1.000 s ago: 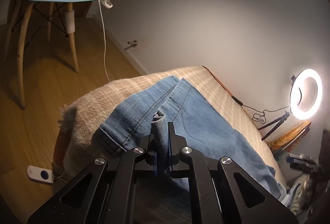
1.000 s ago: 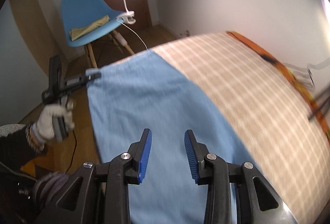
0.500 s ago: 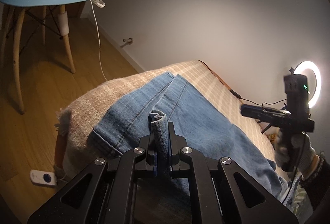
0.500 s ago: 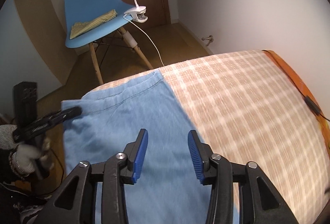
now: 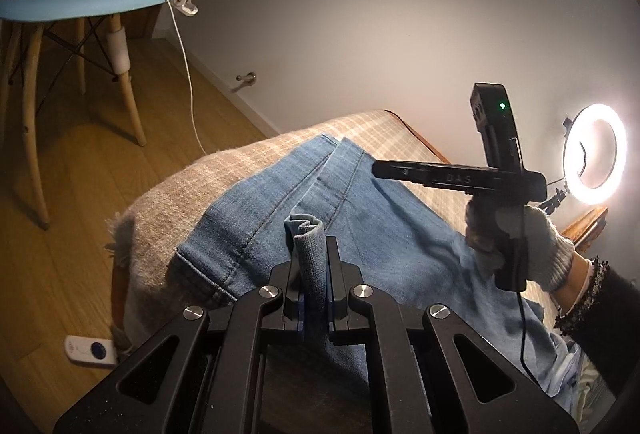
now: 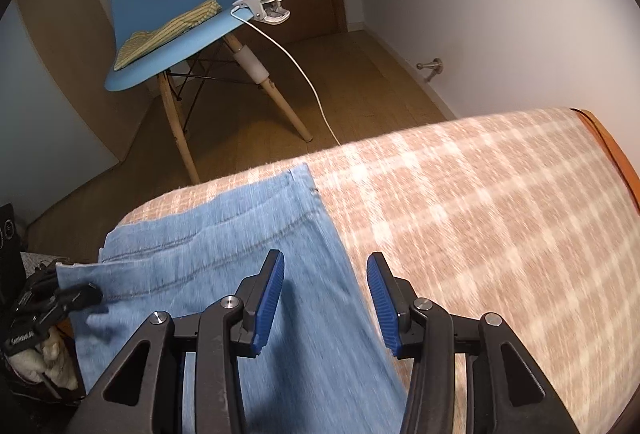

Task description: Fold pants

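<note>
Blue denim pants (image 5: pixel 372 218) lie on a beige checked blanket (image 5: pixel 188 190) over the bed. My left gripper (image 5: pixel 311 254) is shut on a bunched fold of the pants' hem edge. In the right wrist view the pants (image 6: pixel 224 234) cover the left part of the blanket (image 6: pixel 480 218). My right gripper (image 6: pixel 325 274) is open and empty, hovering above the pants' right edge near the leg ends. It also shows in the left wrist view (image 5: pixel 376 168), held by a gloved hand over the pants. The left gripper shows at the left edge of the right wrist view (image 6: pixel 94 293).
A blue chair (image 6: pixel 172 2) with a folded striped cloth (image 6: pixel 168 30) stands on the wooden floor beyond the bed's end. A white clamp lamp (image 6: pixel 264 2) with a cable is clipped to it. A ring light (image 5: pixel 596 154) stands by the wall. A white remote (image 5: pixel 90 350) lies on the floor.
My right gripper has swung over the pants toward the leg ends and come into the left wrist view. The left gripper still holds the same fold.
</note>
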Motion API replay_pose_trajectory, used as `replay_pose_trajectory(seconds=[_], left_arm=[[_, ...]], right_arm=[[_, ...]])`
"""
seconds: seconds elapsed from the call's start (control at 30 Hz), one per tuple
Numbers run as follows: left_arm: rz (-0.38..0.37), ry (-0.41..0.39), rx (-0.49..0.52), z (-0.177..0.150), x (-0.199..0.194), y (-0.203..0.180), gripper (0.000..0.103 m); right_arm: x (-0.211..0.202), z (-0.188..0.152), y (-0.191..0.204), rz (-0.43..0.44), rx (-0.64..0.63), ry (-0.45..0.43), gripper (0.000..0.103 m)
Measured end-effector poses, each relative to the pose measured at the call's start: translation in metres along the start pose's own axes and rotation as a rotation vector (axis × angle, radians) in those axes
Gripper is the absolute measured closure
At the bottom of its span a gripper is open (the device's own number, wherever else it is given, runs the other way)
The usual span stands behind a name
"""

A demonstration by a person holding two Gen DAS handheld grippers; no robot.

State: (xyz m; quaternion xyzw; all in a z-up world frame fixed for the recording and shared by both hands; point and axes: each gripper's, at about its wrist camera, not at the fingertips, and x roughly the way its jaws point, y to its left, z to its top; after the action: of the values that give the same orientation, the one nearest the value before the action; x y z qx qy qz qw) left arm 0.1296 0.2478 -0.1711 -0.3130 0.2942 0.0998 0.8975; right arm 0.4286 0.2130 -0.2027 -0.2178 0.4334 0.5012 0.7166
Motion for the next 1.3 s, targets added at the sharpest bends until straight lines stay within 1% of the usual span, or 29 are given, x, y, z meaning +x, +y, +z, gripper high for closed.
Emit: replay_pose_trajectory(seconds=[0.13, 0.17, 0.23, 0.3, 0.33, 0.4, 0.5, 0.63, 0.67, 0.7, 0.73, 0.8, 0.93, 1.03, 1.17, 1.23, 1.3], left_arm=[[0.000, 0.002, 0.004, 0.000, 0.001, 0.000, 0.097], [0.001, 0.001, 0.005, 0.000, 0.001, 0.000, 0.097], [0.003, -0.001, 0.012, 0.000, 0.000, 0.000, 0.097], [0.004, -0.003, 0.012, -0.001, 0.000, 0.000, 0.097], [0.003, -0.004, 0.010, -0.001, -0.001, 0.000, 0.097], [0.000, -0.009, 0.011, -0.001, -0.001, 0.001, 0.097], [-0.004, -0.011, 0.007, -0.002, -0.001, 0.002, 0.097], [-0.001, -0.012, 0.010, -0.003, -0.001, 0.003, 0.097], [0.000, -0.010, 0.011, -0.002, -0.001, 0.003, 0.097], [0.001, -0.009, 0.012, -0.002, -0.001, 0.003, 0.097], [0.001, -0.010, 0.013, -0.002, -0.001, 0.003, 0.097], [0.004, -0.010, 0.021, -0.002, -0.002, 0.003, 0.097], [0.009, -0.003, 0.017, -0.003, -0.001, 0.005, 0.097], [0.007, 0.001, 0.011, -0.004, 0.000, 0.007, 0.097], [0.003, 0.001, 0.012, -0.003, 0.002, 0.007, 0.097], [0.003, 0.001, 0.011, -0.003, 0.002, 0.007, 0.097], [0.003, 0.002, 0.012, -0.003, 0.002, 0.007, 0.097]], right_arm=[[0.011, 0.004, 0.006, 0.005, -0.038, 0.020, 0.062], [0.013, 0.004, 0.008, -0.004, -0.047, 0.026, 0.067], [0.016, 0.004, 0.009, -0.022, -0.062, 0.024, 0.072], [0.014, 0.004, 0.011, -0.032, -0.062, 0.006, 0.083], [0.013, 0.004, 0.012, -0.049, -0.070, -0.001, 0.085], [0.012, 0.004, 0.016, -0.065, -0.089, -0.007, 0.097], [0.007, 0.003, 0.021, -0.069, -0.115, -0.021, 0.101], [0.002, 0.000, 0.022, -0.048, -0.138, -0.012, 0.101], [0.004, 0.001, 0.022, -0.051, -0.141, -0.001, 0.100], [0.006, 0.002, 0.022, -0.057, -0.140, 0.005, 0.096], [0.008, 0.003, 0.021, -0.057, -0.138, 0.015, 0.095], [0.014, 0.007, 0.023, -0.053, -0.138, 0.028, 0.074], [0.023, 0.010, 0.038, -0.101, -0.188, 0.010, 0.076], [0.021, 0.010, 0.045, -0.110, -0.214, -0.006, 0.076], [0.011, 0.010, 0.048, -0.116, -0.237, -0.052, 0.077], [0.008, 0.012, 0.048, -0.089, -0.231, -0.056, 0.077], [0.008, 0.014, 0.048, -0.082, -0.237, -0.050, 0.077]])
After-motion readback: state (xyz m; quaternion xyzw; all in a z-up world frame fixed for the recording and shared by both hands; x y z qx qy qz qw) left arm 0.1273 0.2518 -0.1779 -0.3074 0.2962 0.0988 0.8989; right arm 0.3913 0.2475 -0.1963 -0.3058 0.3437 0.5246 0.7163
